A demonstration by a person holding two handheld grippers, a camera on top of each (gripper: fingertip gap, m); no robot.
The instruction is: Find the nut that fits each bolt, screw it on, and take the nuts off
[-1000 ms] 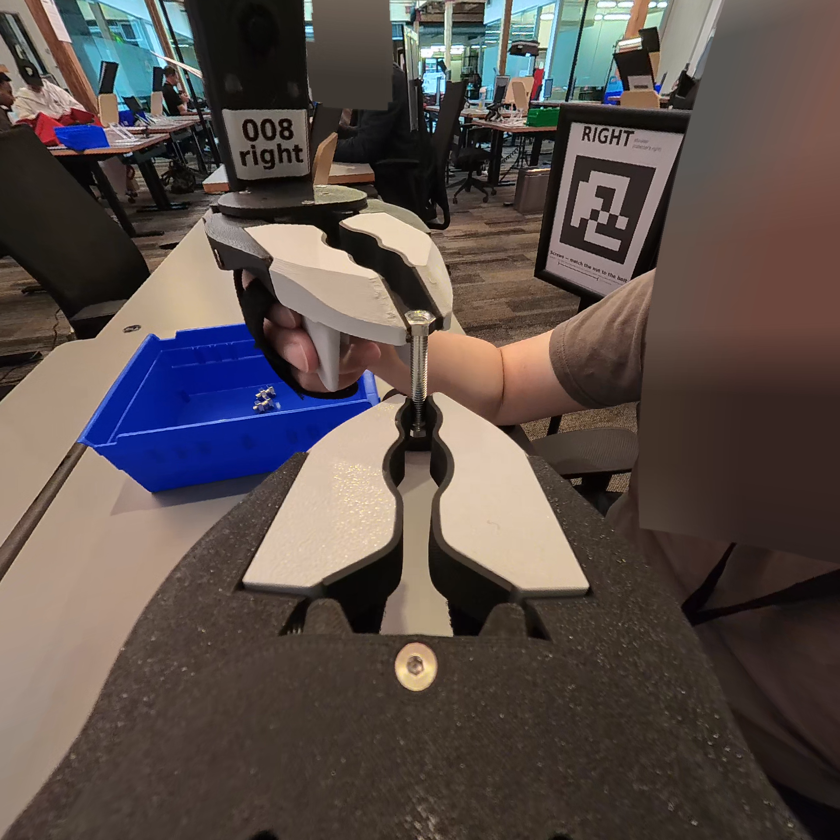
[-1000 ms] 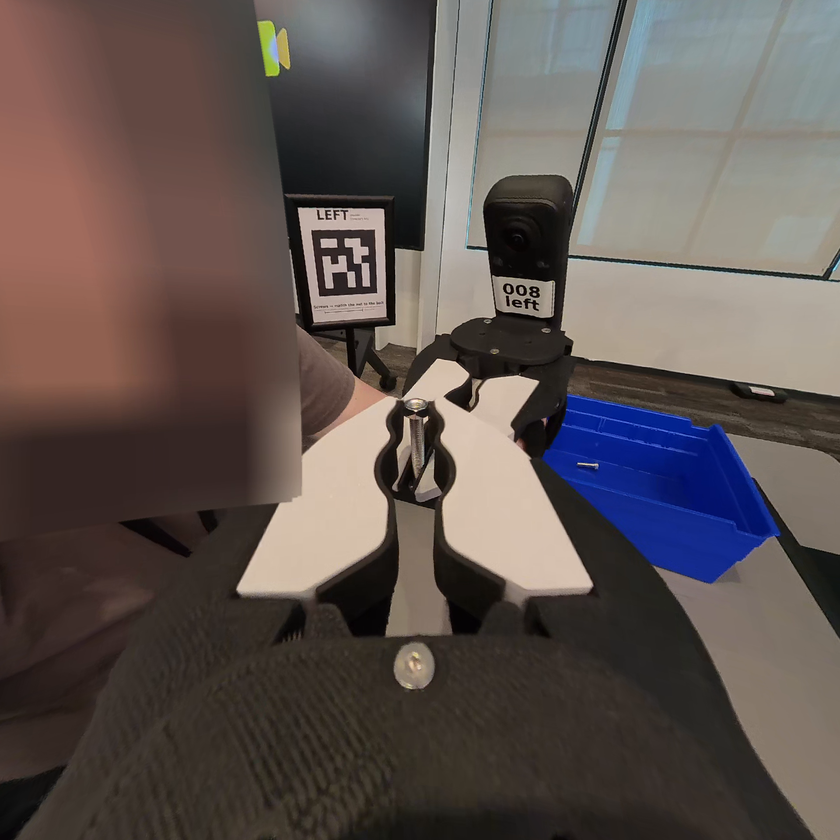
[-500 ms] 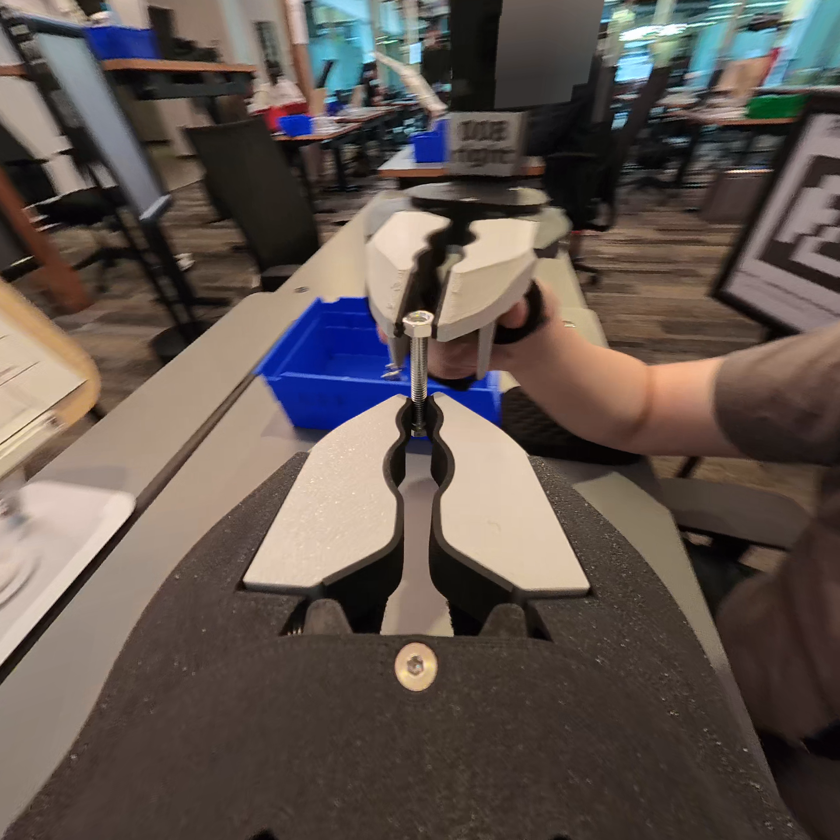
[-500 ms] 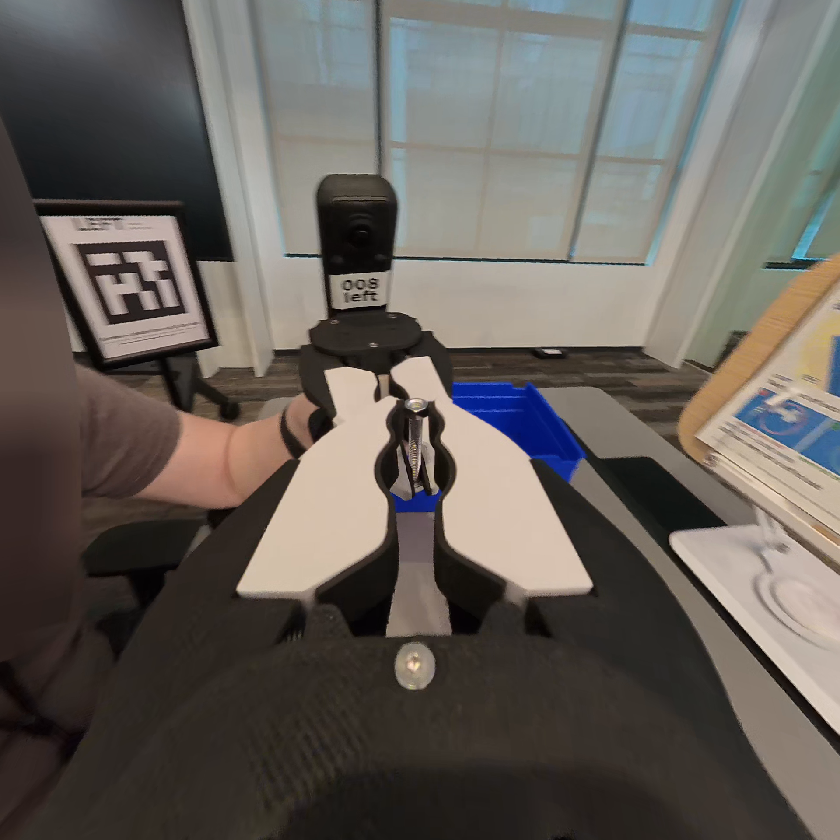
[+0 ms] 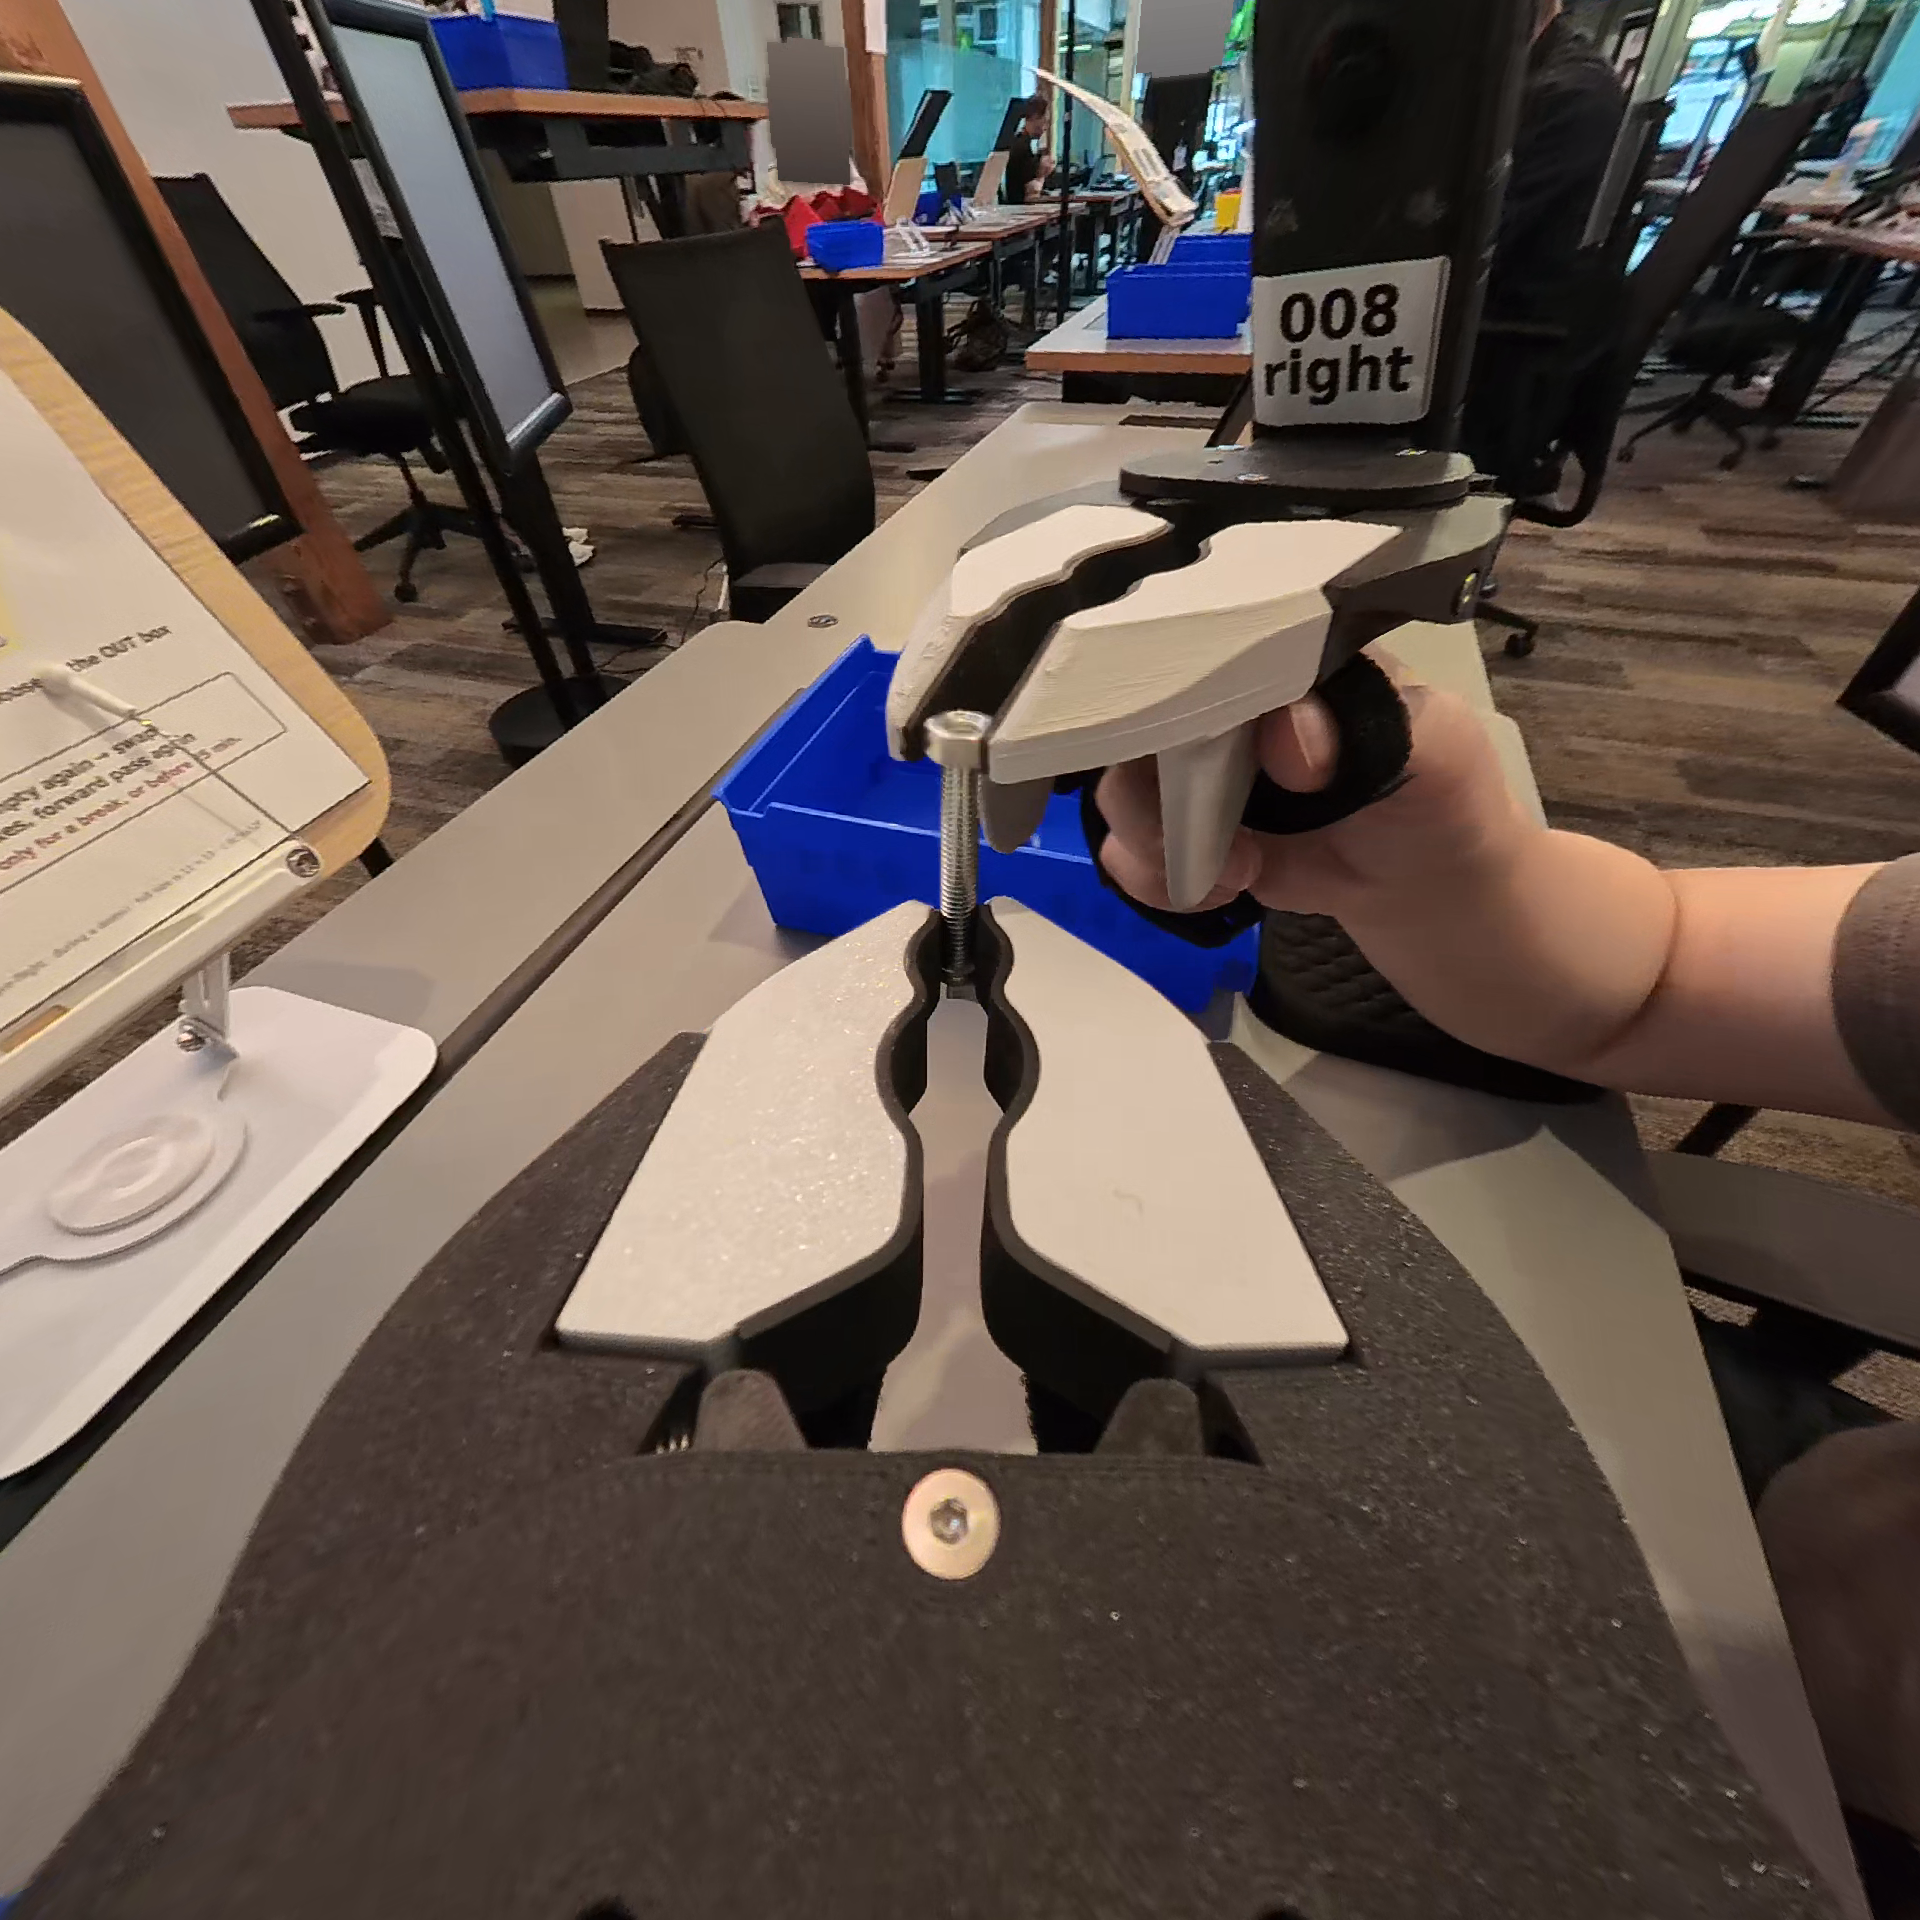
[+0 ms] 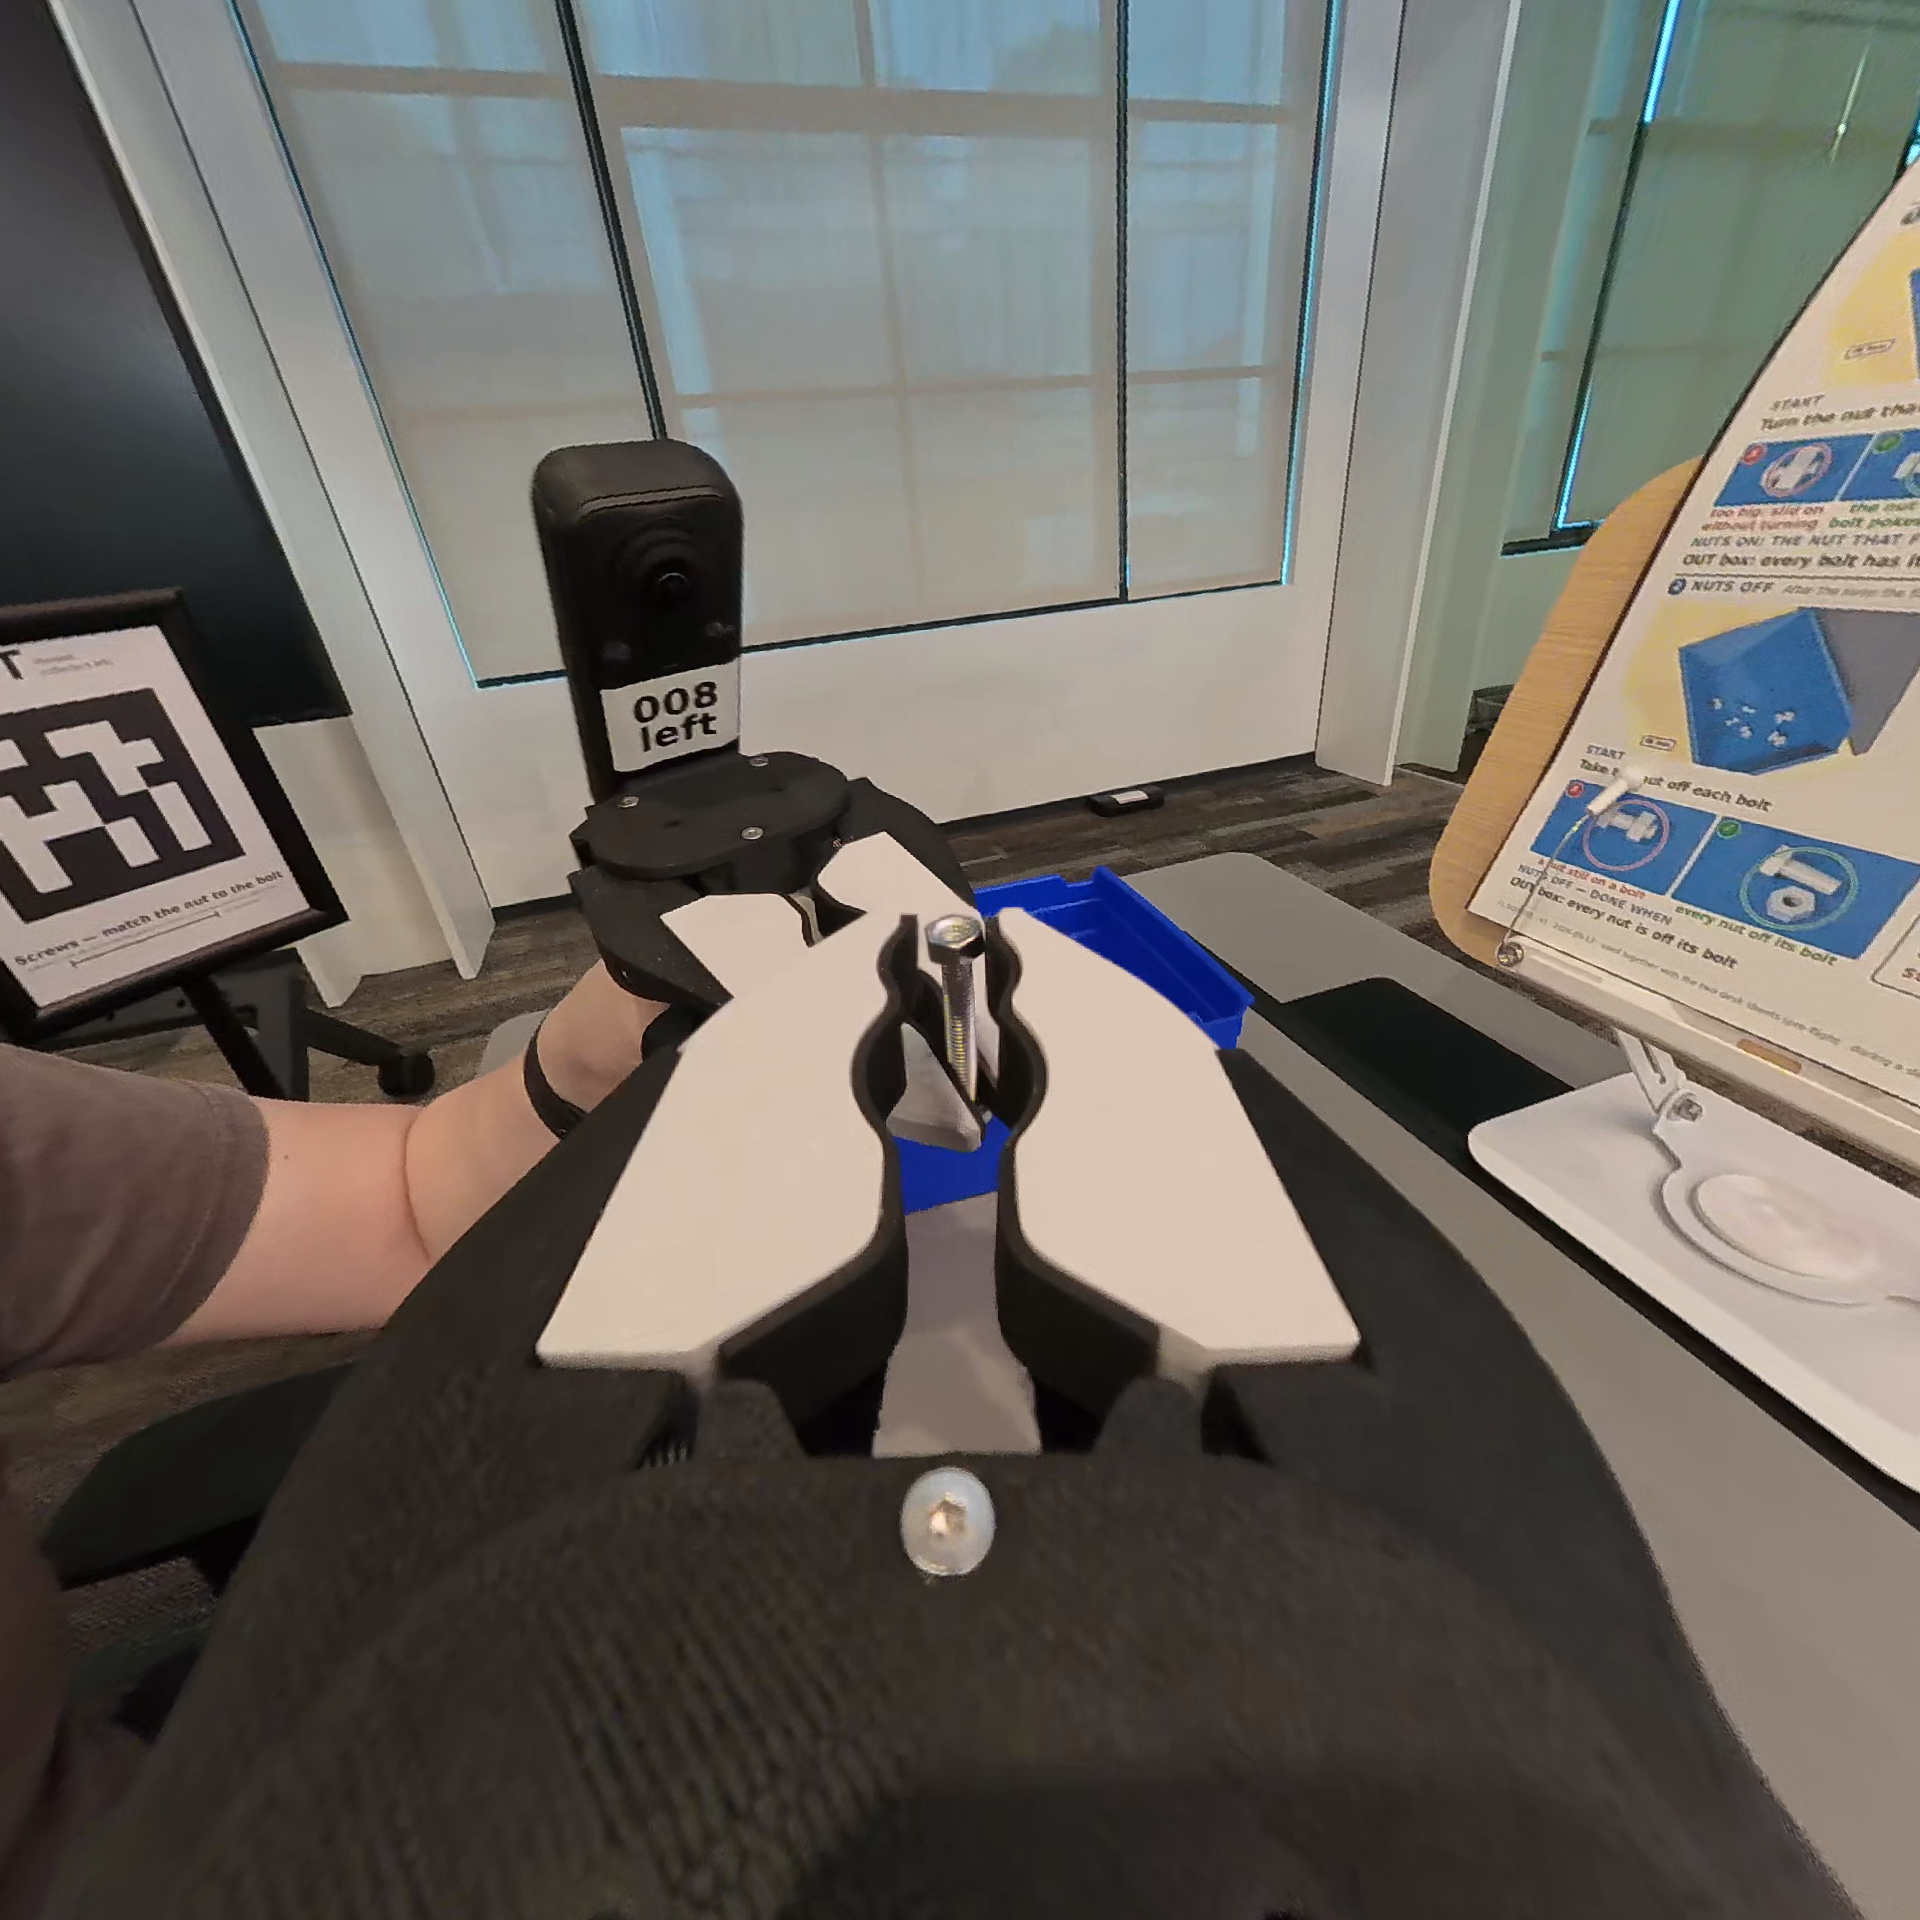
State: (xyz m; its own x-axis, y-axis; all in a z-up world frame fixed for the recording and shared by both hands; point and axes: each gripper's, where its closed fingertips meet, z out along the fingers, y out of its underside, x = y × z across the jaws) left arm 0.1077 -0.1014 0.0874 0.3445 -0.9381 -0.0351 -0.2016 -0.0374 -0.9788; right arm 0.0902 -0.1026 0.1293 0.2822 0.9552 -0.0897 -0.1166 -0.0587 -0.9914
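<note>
A long silver bolt (image 5: pixel 958 831) stands upright between my two grippers above the grey table (image 5: pixel 540 914). My left gripper (image 5: pixel 961 961) is shut around the bolt's lower end. A nut there cannot be made out. My right gripper (image 6: pixel 954 935) is shut on the bolt's head (image 6: pixel 954 932). It comes in from the upper right in the left wrist view (image 5: pixel 940 732). In the right wrist view the bolt shank (image 6: pixel 966 1023) runs down between my fingers, with the left gripper (image 6: pixel 831 914) behind and below.
A blue bin (image 5: pixel 831 831) sits on the table just behind the bolt and also shows in the right wrist view (image 6: pixel 1132 935). An instruction board on a white stand (image 5: pixel 156 748) is at the table's side (image 6: pixel 1714 727). A marker sign (image 6: pixel 114 800) and office chairs stand beyond. My right fingertips sit around 4 cm from my left ones.
Both grippers have swung round with the bolt still held between them. The instruction board has come into both views. The right gripper's handle now lies right of the bolt. Both stay shut.
</note>
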